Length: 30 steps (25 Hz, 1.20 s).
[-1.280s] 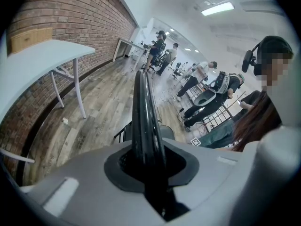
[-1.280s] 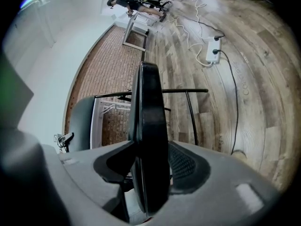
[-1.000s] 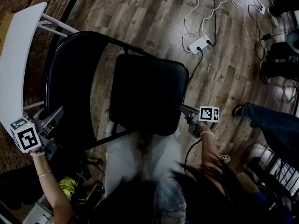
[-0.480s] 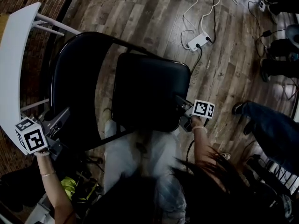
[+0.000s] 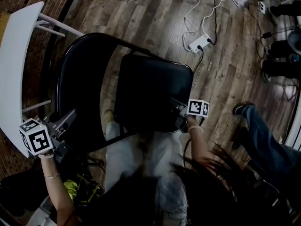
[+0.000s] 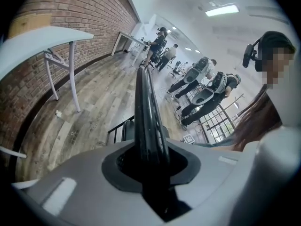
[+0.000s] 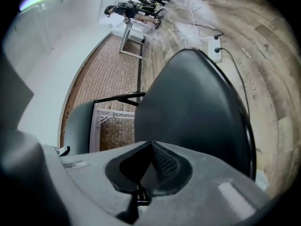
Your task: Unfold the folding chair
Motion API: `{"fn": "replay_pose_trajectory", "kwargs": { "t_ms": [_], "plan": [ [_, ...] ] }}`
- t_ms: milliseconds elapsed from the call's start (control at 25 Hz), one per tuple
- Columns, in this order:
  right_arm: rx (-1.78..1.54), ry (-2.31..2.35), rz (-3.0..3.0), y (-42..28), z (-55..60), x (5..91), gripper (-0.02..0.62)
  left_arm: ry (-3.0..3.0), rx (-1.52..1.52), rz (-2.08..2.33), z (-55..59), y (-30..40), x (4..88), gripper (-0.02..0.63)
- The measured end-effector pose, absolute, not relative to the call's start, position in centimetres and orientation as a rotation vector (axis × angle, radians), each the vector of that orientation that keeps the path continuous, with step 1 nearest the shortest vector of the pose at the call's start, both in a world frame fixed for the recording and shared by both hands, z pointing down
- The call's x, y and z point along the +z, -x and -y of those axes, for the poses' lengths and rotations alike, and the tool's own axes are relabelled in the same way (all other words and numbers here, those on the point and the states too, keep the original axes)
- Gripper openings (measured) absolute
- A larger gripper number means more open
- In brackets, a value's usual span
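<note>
Folding chair (image 5: 150,91) is sitting on the wood floor (image 5: 141,13) right in front of the person. It's black, and from the head view you're looking down on it. The padded seat (image 5: 153,93) is in the middle and the backrest (image 5: 77,93) is off to the left, with a strip of floor showing between them. A white table (image 5: 14,69) stands just beside the backrest, and a power strip (image 5: 200,42) lies on the floor past the seat.

The left gripper (image 5: 70,119) is on the near edge of the backrest. In its own view, a black frame tube (image 6: 146,107) runs straight up between the jaws, filling the slot, and the jaws are opening.

The right gripper (image 5: 175,106) is at the seat's near right edge. Its jaws are pressed together with nothing pinched in them, and the tips point at the seat cushion (image 7: 197,102). Can't tell if they actually touch it.
</note>
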State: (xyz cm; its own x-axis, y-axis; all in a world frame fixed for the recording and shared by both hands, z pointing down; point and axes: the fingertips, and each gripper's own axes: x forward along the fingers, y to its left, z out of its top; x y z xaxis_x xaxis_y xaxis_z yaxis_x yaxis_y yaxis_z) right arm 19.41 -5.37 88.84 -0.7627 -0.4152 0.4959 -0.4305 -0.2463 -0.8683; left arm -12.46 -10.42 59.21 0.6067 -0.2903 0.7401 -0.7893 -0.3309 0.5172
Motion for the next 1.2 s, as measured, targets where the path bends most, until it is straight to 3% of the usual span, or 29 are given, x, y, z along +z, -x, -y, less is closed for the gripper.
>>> {"fn": "replay_pose_trajectory", "kwargs": {
  "t_ms": [440, 1200],
  "plan": [
    [2.236, -1.191, 1.81, -20.3, 0.0, 87.2, -0.006, -1.865, 0.692, 0.928, 9.0, 14.6, 59.5, 0.152],
    [2.246, -1.219, 1.878, -18.3, -2.6, 79.8, -0.006, -1.796, 0.623, 1.069, 2.4, 18.2, 57.4, 0.132]
  ]
}}
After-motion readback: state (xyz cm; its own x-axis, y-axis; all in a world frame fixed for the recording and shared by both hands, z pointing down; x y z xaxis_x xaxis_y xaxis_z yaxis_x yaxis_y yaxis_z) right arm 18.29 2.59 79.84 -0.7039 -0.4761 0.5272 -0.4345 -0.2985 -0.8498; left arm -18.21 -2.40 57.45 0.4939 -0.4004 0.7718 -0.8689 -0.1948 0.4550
